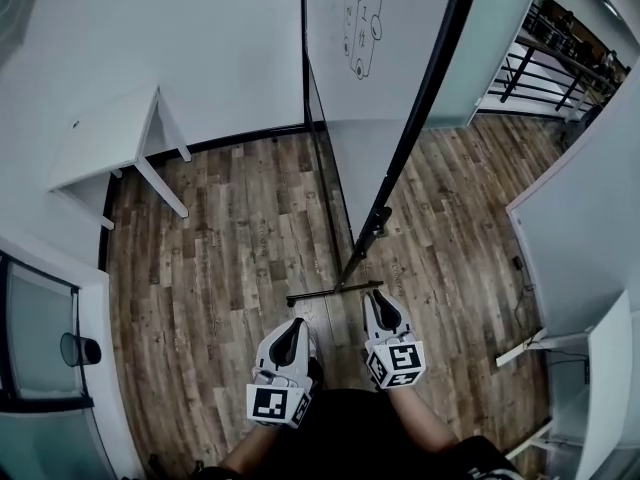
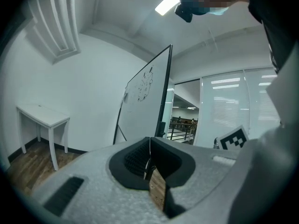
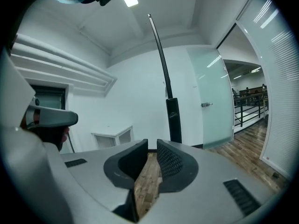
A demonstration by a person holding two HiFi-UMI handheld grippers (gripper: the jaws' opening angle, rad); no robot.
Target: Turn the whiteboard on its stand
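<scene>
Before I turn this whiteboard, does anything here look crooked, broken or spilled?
Nothing stands out. The whiteboard sits in its stand with no visible damage, the table stands on its legs by the wall, and no spill shows on the floor.

Whiteboard: one, is standing mid-floor. White table: one, is standing at the floor's left edge. Grippers: two, left gripper and right gripper, are hanging over its near edge. Railing: one, is running past the far right corner.
</scene>
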